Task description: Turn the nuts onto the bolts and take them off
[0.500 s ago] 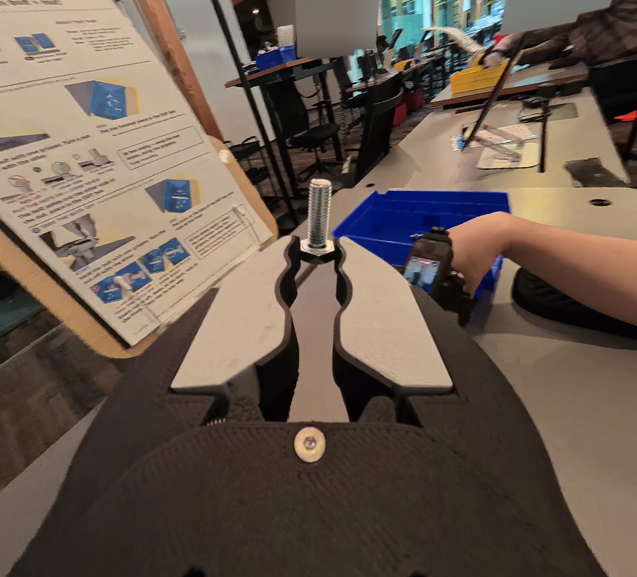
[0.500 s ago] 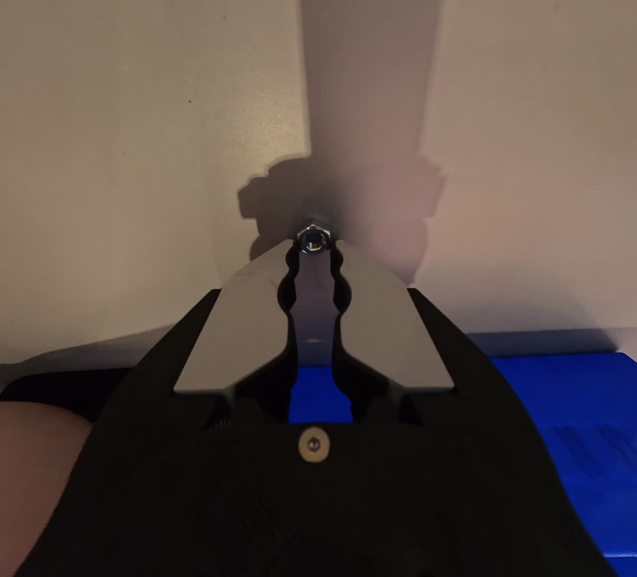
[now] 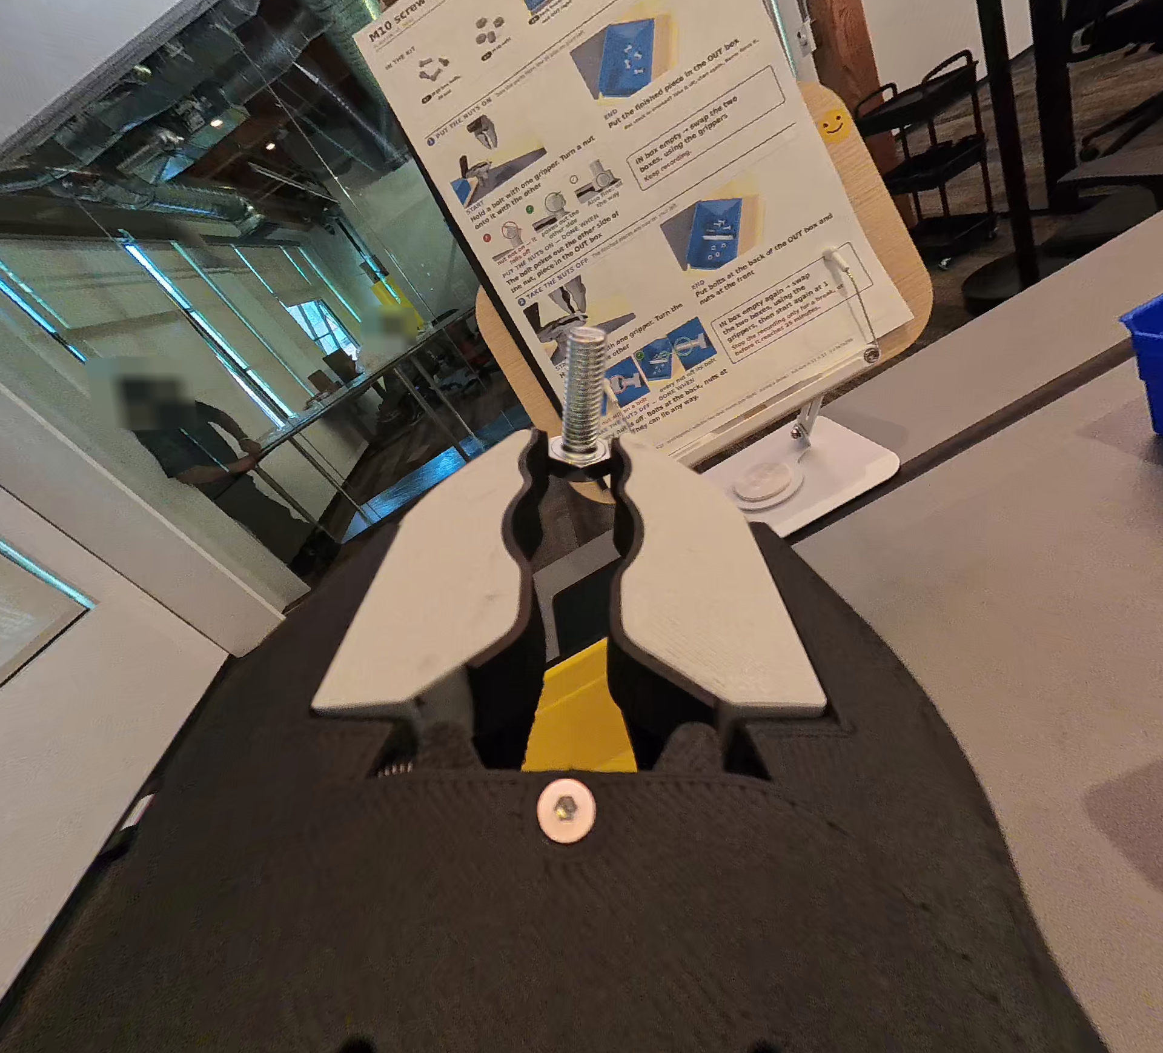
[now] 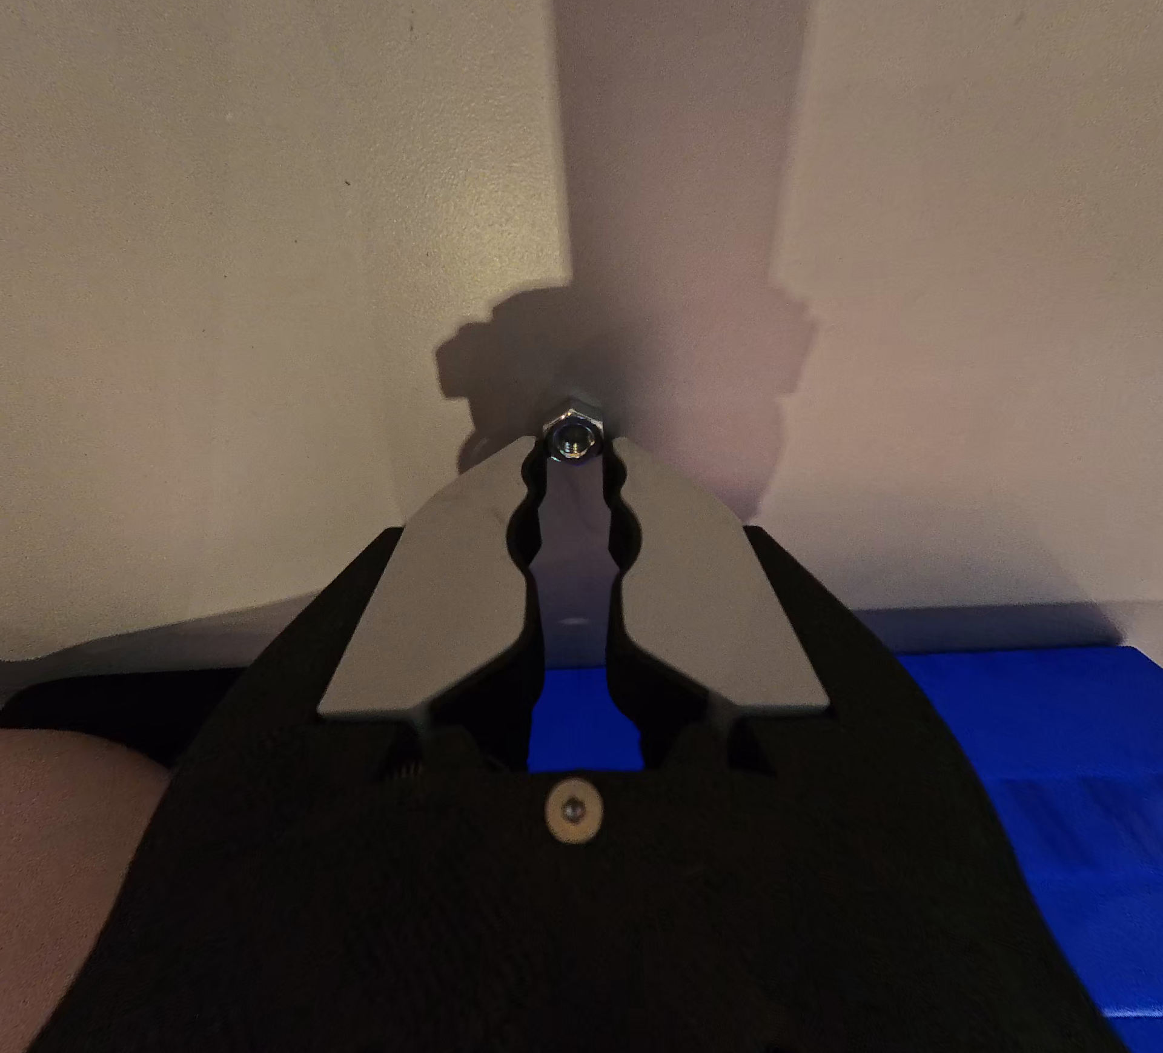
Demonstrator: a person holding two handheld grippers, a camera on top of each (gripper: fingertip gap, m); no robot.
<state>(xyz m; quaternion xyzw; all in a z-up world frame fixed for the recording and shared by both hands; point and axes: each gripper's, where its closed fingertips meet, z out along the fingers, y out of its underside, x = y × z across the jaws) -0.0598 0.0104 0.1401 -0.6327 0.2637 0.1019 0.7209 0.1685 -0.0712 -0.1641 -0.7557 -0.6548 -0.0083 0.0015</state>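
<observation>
Bolt (image 3: pixel 582 393): zinc-plated hex bolt, held by its head at the tips of the left tool (image 3: pixel 576 459), threaded shank pointing up and away from the camera, bare of any nut. The left tool is closed on the bolt head. Nut (image 4: pixel 573 436): hex nut pinched at the tips of the right tool (image 4: pixel 573 447), bore facing the camera; that tool is clamped on it, low over the pale surface (image 4: pixel 252 204).

Risks, as judged:
- Both grips sit at the extreme fingertips. A sideways load during mating could twist either part out.
- If the nut's bore meets the shank at an angle, cross-threading or a jam is likely.
- The two parts do not appear together in either view, so alignment remains to be made.

Surroundings: an instruction sheet (image 3: pixel 629 154) on a wooden board with a white stand (image 3: pixel 812 481) stands directly behind the bolt, near enough to be struck on a forward swing. A blue bin (image 4: pixel 1007 802) lies beneath the right tool; a blue bin corner (image 3: pixel 1145 355) shows at the edge of the left wrist view. A yellow item (image 3: pixel 579 714), not identifiable, shows under the left tool.
</observation>
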